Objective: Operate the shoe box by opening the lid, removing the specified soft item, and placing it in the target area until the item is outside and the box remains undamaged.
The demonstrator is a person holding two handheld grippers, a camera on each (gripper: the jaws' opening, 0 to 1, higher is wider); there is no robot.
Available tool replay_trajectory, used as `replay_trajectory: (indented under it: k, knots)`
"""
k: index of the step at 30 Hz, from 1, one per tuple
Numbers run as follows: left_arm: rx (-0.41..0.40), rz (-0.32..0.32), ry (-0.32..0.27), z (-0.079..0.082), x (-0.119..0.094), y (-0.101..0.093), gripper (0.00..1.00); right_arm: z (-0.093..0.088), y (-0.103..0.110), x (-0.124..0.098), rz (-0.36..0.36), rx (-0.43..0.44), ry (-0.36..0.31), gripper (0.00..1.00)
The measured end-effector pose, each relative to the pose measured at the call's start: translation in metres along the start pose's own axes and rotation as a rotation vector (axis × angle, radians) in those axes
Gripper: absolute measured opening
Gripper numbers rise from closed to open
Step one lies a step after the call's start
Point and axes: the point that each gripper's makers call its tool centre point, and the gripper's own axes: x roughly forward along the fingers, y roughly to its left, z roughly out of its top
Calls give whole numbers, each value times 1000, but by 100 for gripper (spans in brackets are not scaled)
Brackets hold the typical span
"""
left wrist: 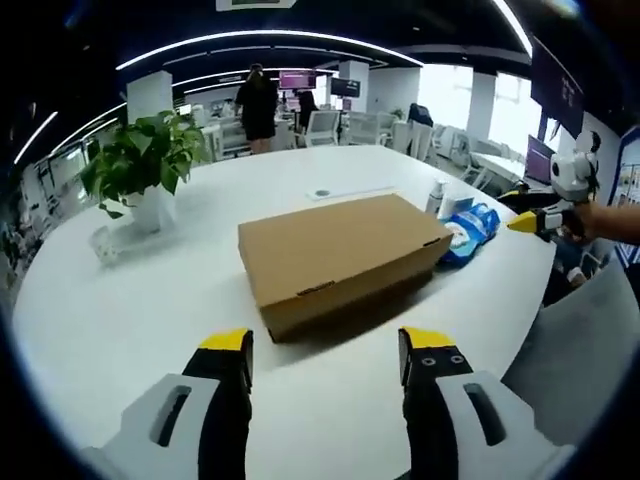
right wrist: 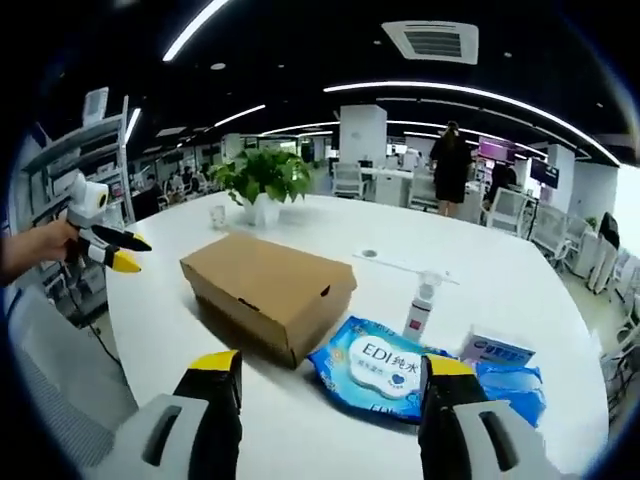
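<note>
Box [left wrist: 345,260] sits shut mid-table on a big white round table [left wrist: 120,320], open-plan office w/ strip lights, desks + chairs behind. Plant [left wrist: 145,160] in a white pot at the far side, a person [left wrist: 259,105] standing beyond. Just beside the box: blue wipes pack [right wrist: 378,368], spray bottle [right wrist: 422,305], small tissue box [right wrist: 497,350]. Left gripper [left wrist: 327,352] jaws wide apart, holding nothing, short of the box. Right gripper [right wrist: 327,375] same, wide + empty, wipes btw its jaws.

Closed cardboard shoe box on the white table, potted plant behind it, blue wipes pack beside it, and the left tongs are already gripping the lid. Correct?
Not quite. In the left gripper view the left tongs are open, short of the shoe box, touching nothing. The rest holds.
</note>
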Motion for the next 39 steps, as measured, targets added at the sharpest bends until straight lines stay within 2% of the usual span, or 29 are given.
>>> replay_trajectory:
  k: [6, 12, 15, 19, 21, 23, 26, 32, 36, 39]
  knots:
    - [-14, -14, -34, 3, -14, -14, 76, -12, -5, -24, -34, 11, 6, 81]
    - [-11, -22, -36, -3, -26, -23, 86, -20, -8, -42, -61, 5, 14, 87]
    - [-5, -27, -53, -3, -33, -27, 89, -20, -9, -50, -73, -1, 6, 89]
    - [35, -32, -85, 0, -39, -35, 100, -23, -8, -60, -82, 3, 13, 93]
    - [50, -37, -101, 1, -43, -39, 99, -24, -7, -65, -83, 17, 10, 97]
    - [33, -48, -115, 2, -46, -46, 100, -27, -5, -69, -84, 27, 5, 99]
    - [23, -47, -123, -1, -51, -52, 100, -35, -2, -76, -86, 48, 18, 99]
    - [2, -14, -176, -3, -64, -55, 100, -45, 1, -91, -115, 75, 10, 99]
    - [-8, -6, -181, -8, -70, -55, 100, -48, -1, -97, -136, 98, 6, 99]
    - [2, 7, -161, -14, -72, -54, 100, -48, -1, -101, -144, 113, -3, 99]
